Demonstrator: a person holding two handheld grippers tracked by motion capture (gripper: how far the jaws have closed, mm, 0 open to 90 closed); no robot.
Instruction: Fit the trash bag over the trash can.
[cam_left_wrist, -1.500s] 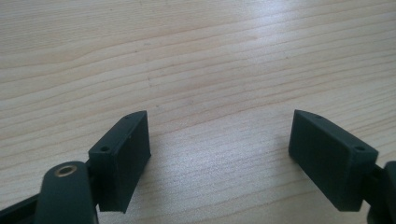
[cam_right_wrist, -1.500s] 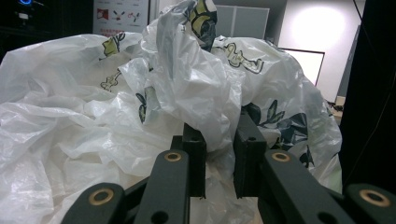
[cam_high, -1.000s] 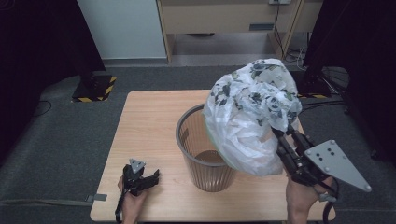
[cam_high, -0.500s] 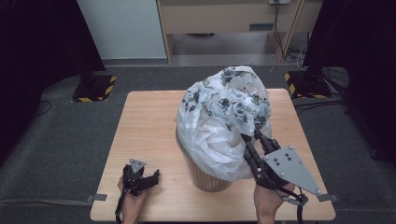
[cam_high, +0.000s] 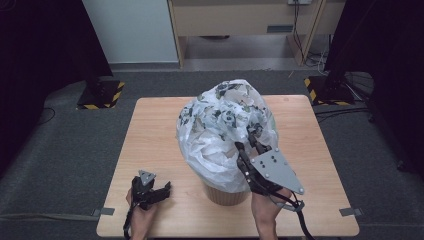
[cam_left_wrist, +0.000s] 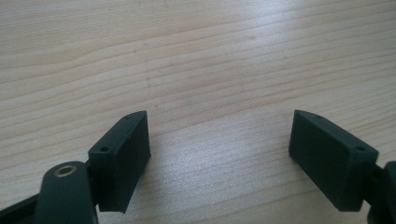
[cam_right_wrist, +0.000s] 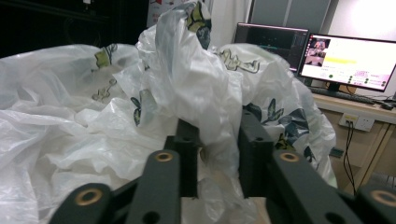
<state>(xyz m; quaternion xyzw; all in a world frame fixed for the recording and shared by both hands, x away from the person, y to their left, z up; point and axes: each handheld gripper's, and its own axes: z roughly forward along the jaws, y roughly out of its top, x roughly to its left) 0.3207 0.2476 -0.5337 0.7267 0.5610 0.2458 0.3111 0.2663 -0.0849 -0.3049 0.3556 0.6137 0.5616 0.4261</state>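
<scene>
Draped over the wastebasket (cam_high: 226, 192) now, plastic bag (cam_high: 220, 130), a fold between right gripper (cam_high: 251, 145) jaws just easing apart, apparently barely pinched. Left gripper (cam_high: 159, 189) spread, idle on table (cam_high: 150, 130). Risk: slipping off unlined, or tipping the basket.

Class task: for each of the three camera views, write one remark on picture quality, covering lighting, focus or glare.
High view: the table is evenly lit, the room's edges fall into darkness, and the whole picture is a little soft. Left gripper view: the wood grain is sharp, with soft shadow around the left claw. Right gripper view: the plastic bag is bright and slightly blurred, the right claw is dark and near, and the monitor glares white.
</scene>
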